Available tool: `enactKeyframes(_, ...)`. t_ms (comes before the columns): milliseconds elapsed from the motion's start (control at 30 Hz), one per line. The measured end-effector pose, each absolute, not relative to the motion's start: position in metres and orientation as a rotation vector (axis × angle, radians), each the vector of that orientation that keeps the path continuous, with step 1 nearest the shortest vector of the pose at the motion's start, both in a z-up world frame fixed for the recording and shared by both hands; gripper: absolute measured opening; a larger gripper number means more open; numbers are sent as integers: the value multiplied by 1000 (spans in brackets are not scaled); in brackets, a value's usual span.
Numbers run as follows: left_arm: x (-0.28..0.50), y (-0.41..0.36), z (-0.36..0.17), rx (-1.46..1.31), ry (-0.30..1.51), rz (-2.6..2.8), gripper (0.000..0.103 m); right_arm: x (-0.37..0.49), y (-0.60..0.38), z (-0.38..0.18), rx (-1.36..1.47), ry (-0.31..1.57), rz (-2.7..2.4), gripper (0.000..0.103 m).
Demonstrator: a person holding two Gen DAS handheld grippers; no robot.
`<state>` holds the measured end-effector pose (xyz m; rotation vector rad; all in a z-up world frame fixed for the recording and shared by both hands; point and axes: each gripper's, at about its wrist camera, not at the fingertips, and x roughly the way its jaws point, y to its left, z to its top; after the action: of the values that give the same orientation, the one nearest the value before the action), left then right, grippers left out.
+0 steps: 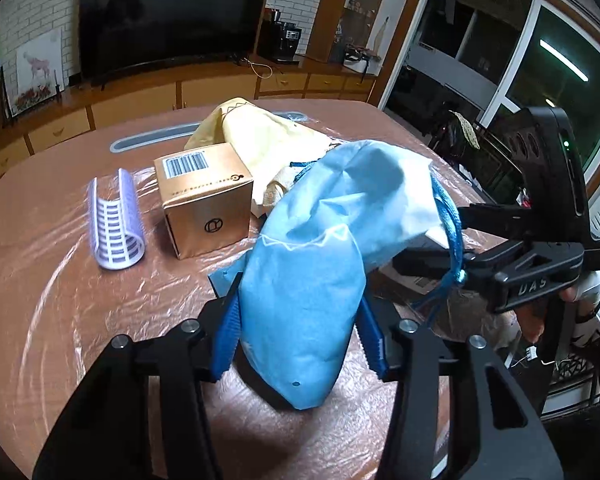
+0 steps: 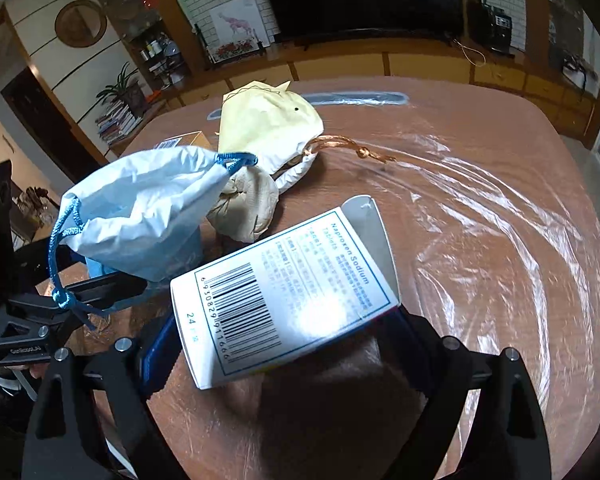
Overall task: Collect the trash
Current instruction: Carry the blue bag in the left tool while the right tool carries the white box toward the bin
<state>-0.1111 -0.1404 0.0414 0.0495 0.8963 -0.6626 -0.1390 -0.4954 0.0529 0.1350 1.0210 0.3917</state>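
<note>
Plastic film is covering the brown table (image 2: 500, 208), with a dark television and wooden cabinets standing behind it. At the left gripper (image 1: 298, 336), a blue drawstring bag (image 1: 312, 264) is being clamped between the blue pads (image 1: 226, 334), gripped at its lower body so that the gathered mouth is left free and turned toward the other tool. The bag is being held lifted above the table, apparently so that it can serve as the trash sack. Its blue cord (image 2: 60, 264) is hanging down beside the left tool, seen from the right wrist view.

At the right gripper (image 2: 284, 344), a white medicine box (image 2: 284, 292) is being grasped by its near end, barcode upward and flap open, tilted toward the bag's mouth; the jaws are closed against its sides. Judging by this, the box is being lined up for insertion into the bag.

Both tools are being held low over the near edge of the table, angled toward each other, the right one reaching in from beside the bag.

Farther out, a gold carton (image 1: 206, 196), a lilac hair roller (image 1: 114, 224) and a yellow pouch (image 2: 268, 128) are lying on the film, presumably awaiting collection.
</note>
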Motion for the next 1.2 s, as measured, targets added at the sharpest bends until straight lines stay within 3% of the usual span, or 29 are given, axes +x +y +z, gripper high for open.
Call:
enactKeyframes(433,-118,-134,43,-9,904,-643,37,-155,-492,63,145,997,374,89)
enactKeyframes(1200,-148,-108,57,-47,877,-625,35,-183,-485,73,135,979,375,89)
